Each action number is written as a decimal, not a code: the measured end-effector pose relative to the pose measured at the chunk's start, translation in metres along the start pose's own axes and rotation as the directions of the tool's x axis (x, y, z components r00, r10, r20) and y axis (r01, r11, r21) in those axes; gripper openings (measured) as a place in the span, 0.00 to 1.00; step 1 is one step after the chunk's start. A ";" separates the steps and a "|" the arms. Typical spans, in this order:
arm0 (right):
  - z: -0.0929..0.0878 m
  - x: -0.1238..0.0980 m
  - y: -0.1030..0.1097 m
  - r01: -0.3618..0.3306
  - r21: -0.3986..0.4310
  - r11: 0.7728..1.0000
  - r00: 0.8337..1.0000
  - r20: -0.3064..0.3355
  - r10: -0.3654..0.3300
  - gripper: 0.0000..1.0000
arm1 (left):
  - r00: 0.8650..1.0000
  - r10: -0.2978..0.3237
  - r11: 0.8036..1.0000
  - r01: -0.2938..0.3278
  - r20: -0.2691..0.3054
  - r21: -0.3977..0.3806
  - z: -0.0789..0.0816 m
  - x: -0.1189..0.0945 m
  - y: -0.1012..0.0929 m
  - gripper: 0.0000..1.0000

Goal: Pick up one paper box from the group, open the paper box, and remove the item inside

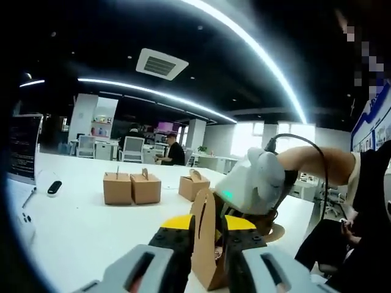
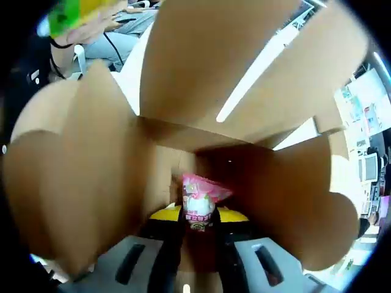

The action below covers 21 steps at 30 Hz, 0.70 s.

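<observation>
An open brown paper box (image 1: 205,204) stands on the white table (image 1: 79,226), and my left gripper (image 1: 208,227) is shut on its upright flap. My right gripper (image 1: 252,182), a white housing with a green light, reaches into the box from the right. In the right gripper view the box's flaps (image 2: 104,159) spread wide around the opening. Inside, my right gripper (image 2: 199,221) is shut on a small pink packet (image 2: 200,200), which sits upright between its jaws.
Three closed paper boxes (image 1: 117,187) (image 1: 145,187) (image 1: 193,185) stand farther back on the table. A laptop (image 1: 24,146) and a small black device (image 1: 54,187) lie at the left. A person's arm (image 1: 317,160) and body are at the right. Office desks and a seated person (image 1: 175,152) lie beyond.
</observation>
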State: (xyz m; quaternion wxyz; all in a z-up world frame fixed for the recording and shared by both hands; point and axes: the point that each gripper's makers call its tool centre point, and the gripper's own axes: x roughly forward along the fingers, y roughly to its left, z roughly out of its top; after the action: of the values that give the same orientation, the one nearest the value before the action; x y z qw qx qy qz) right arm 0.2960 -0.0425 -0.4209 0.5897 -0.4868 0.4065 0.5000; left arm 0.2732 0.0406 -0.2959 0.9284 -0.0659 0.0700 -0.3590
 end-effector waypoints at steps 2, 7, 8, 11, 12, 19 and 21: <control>0.001 -0.006 0.001 0.002 0.002 1.000 1.000 0.010 -0.002 0.21 | 1.000 0.000 1.000 0.000 0.000 0.003 0.001 0.000 0.000 0.20; 0.007 -0.022 -0.001 0.022 0.004 1.000 0.999 0.038 -0.022 0.20 | 1.000 0.005 1.000 -0.005 0.009 0.012 0.005 -0.002 0.000 0.20; 0.009 -0.026 -0.003 0.029 0.006 1.000 0.998 0.048 -0.029 0.20 | 1.000 0.005 1.000 -0.005 0.010 0.013 0.005 -0.002 0.000 0.20; 0.012 -0.038 -0.005 0.042 0.008 0.999 0.997 0.067 -0.042 0.20 | 1.000 0.006 1.000 -0.006 0.011 0.017 0.006 -0.004 -0.001 0.20; 0.013 -0.041 -0.006 0.046 0.007 0.999 0.996 0.073 -0.047 0.20 | 1.000 0.006 1.000 -0.006 0.011 0.017 0.006 -0.004 -0.001 0.20; 0.020 -0.074 -0.013 0.098 0.018 0.995 0.987 0.126 -0.100 0.20 | 1.000 0.006 1.000 -0.007 0.019 0.022 0.009 -0.006 -0.002 0.20; 0.019 -0.083 -0.013 0.107 0.027 0.994 0.984 0.144 -0.109 0.20 | 1.000 0.007 1.000 -0.008 0.021 0.023 0.010 -0.007 -0.002 0.20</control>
State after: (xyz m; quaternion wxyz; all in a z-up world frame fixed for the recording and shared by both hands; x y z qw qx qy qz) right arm 0.2947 -0.0399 -0.3348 0.6486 -0.4648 0.3402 0.4976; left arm 0.2688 0.0443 -0.2851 0.9311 -0.0584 0.0564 -0.3556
